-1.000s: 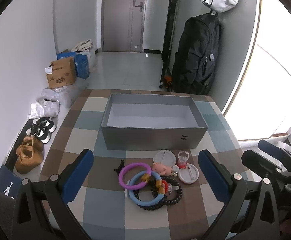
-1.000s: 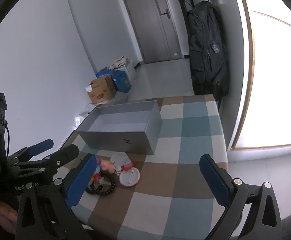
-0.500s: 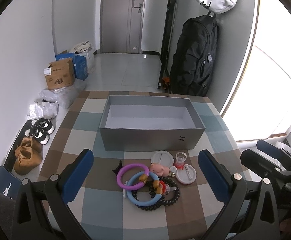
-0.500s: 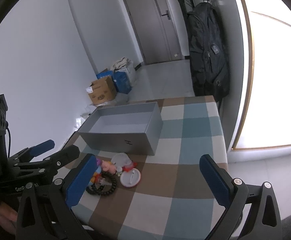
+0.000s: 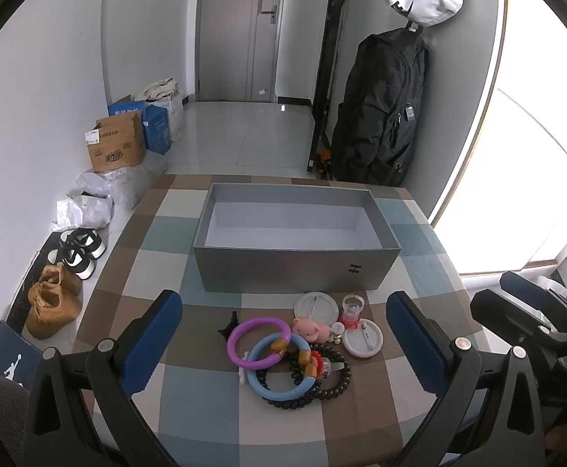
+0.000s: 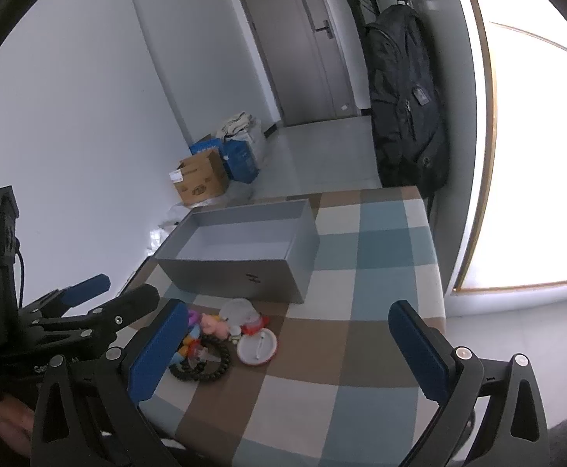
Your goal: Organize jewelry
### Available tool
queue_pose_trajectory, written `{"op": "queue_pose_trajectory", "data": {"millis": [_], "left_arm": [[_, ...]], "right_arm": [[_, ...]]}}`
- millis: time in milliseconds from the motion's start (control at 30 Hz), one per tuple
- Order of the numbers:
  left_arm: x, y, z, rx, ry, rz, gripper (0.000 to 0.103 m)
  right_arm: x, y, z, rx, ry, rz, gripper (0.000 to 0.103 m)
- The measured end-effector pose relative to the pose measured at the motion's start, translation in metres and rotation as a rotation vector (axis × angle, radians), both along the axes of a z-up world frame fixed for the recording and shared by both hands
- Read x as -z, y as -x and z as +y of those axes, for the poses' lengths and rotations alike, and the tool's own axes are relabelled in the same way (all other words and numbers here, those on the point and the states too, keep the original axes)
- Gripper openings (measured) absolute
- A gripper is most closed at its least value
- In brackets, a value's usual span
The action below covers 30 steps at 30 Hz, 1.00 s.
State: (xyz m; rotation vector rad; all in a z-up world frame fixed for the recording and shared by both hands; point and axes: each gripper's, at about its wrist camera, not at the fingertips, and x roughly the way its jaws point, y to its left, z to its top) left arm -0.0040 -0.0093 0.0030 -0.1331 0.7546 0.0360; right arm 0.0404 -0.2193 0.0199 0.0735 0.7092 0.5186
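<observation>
**Left wrist view: both tongs spread over an untouched jewelry pile**

The brown, blue and cream checked tablecloth (image 5: 158, 397) covers the table. At 12 o'clock on it sits the open grey rectangular cardboard box (image 5: 297, 268), its pale interior bare. At 6 o'clock from the box, just beside its front wall, lies the jewelry pile: a light-blue plastic bangle (image 5: 262, 383) overlapping a purple plastic bangle (image 5: 240, 336), a black beaded bracelet (image 5: 339, 383) beneath them, two white round lids (image 5: 362, 337) and a small pink pig figure (image 5: 309, 329) at 3 o'clock. The left gripper (image 5: 283, 344) hovers above the pile, fingers wide apart, holding nothing. The right gripper (image 6: 289, 354) is likewise spread and empty, the pile at its 9 o'clock.
</observation>
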Motion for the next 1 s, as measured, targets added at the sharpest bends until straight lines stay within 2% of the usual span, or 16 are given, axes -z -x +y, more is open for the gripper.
{"op": "queue_pose_trajectory", "data": {"millis": [667,833,1000], "left_arm": [[0.003,-0.004,0.008,-0.003,0.021,0.019,0.102],[0.008,-0.008,0.015,0.015,0.082,0.049,0.102],[0.016,-0.015,0.028,0.047,0.191,0.103,0.102]], "right_arm": [[-0.001,0.0,-0.001,0.004,-0.016,0.006,0.103],[0.001,-0.001,0.001,0.011,-0.023,0.017,0.103],[0.003,-0.007,0.002,0.021,-0.038,0.04,0.103]]}}
